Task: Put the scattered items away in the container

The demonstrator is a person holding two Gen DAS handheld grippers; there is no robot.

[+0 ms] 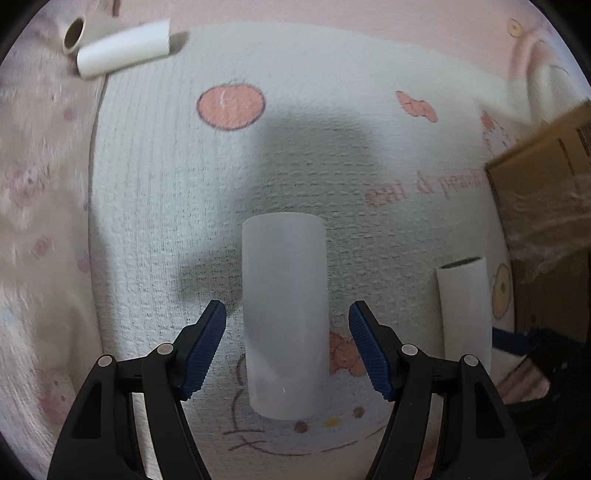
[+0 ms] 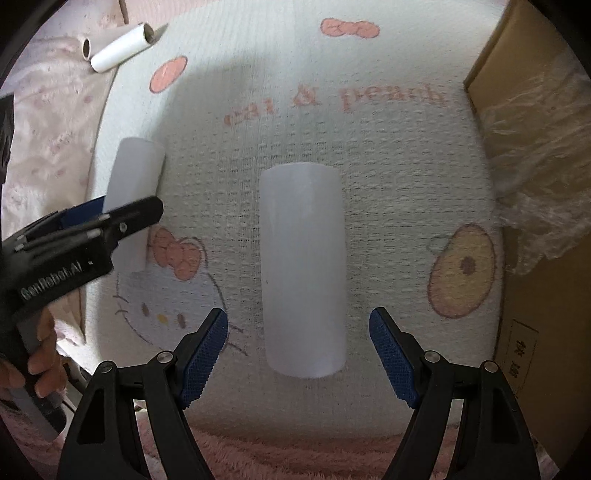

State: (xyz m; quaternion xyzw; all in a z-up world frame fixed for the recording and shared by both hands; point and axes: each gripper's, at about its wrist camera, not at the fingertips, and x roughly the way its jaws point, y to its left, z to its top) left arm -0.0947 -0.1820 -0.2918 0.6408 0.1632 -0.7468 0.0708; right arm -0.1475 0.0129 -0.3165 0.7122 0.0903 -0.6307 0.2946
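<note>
Container: the cardboard box (image 2: pixel 546 258) stands at the mat's 3 o'clock edge, clear plastic film (image 2: pixel 532 206) spilling over its rim; its inside is hidden, so nothing can be counted as tidied.
Near roll: a white roll (image 1: pixel 284 317) lies lengthwise on the round printed mat (image 1: pixel 184 166), between the left tool's fingers.
Left tool: the left tool (image 1: pixel 287 347) has its pads apart, one on each side of that roll, touching neither side.
Second roll: another white roll (image 2: pixel 303 269) lies flat under the right tool.
Right tool: the right tool (image 2: pixel 298 356) stands spread, pads clear of the roll.
Far items: a thin white tube (image 1: pixel 123 50) and a brown-cored one (image 1: pixel 75 35) sit at 11 o'clock off the mat (both untouched).
Progress: early by my reading; four pieces still out, none gripped.
</note>
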